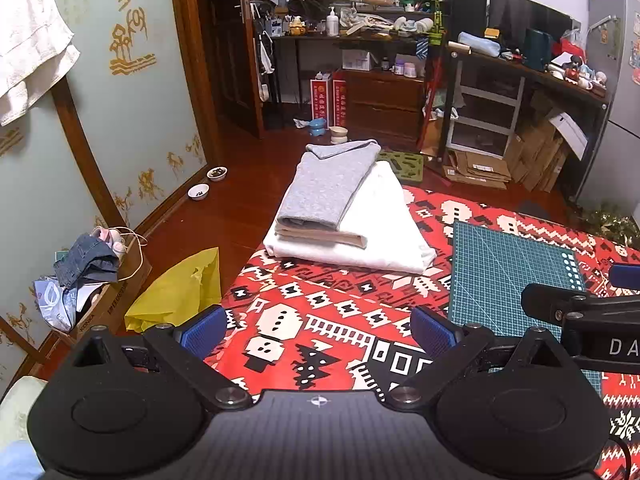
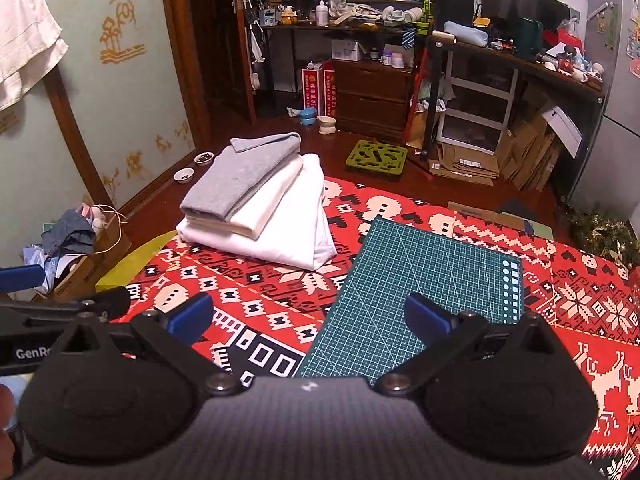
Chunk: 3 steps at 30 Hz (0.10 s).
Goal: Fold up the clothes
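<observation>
A stack of folded clothes lies at the far left corner of the red patterned cloth [image 1: 320, 312] [image 2: 560, 280]. A grey garment [image 1: 328, 188] [image 2: 240, 176] is on top, a beige one [image 1: 320, 235] under it, and a white one [image 1: 384, 224] [image 2: 288, 224] at the bottom. My left gripper [image 1: 318, 332] hovers open over the cloth, well short of the stack, nothing between its blue pads. My right gripper [image 2: 308, 316] is open too, above the green cutting mat [image 1: 516, 280] [image 2: 420, 292]. Each gripper shows at the edge of the other's view.
A yellow bag [image 1: 176, 292] and a box of clutter [image 1: 88, 280] sit on the floor left of the table. Two pet bowls [image 1: 208, 182] stand by the wall. Crowded desks, shelves and cardboard fill the back. A green tray [image 2: 376, 160] lies on the floor beyond the table.
</observation>
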{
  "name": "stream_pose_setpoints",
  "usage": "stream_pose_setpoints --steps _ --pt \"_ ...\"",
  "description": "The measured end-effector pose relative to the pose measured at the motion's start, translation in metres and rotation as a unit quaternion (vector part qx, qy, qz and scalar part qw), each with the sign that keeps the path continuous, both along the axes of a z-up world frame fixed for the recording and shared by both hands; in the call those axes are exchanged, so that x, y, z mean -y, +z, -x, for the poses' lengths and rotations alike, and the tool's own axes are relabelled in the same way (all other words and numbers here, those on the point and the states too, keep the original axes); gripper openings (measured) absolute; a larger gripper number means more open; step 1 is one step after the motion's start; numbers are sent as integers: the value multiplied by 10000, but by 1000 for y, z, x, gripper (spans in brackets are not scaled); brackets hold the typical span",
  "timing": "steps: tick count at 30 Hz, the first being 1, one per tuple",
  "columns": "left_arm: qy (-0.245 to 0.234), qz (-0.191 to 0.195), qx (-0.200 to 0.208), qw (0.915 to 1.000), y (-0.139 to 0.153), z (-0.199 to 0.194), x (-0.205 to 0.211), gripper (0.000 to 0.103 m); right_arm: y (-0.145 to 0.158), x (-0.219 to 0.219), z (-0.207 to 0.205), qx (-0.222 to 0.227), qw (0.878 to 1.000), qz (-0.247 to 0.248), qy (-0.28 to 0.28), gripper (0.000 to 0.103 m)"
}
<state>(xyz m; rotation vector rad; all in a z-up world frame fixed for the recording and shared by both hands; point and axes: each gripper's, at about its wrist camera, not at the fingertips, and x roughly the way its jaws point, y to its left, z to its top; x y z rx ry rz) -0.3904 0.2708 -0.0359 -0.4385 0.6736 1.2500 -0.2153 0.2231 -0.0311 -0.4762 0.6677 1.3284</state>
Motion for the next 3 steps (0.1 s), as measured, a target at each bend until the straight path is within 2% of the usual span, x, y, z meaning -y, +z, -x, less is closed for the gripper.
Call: stream_pose_setpoints --steps 3 --pt "8 -45 -16 10000 0 0 1 99 0 0 0 5 10000 -3 18 103"
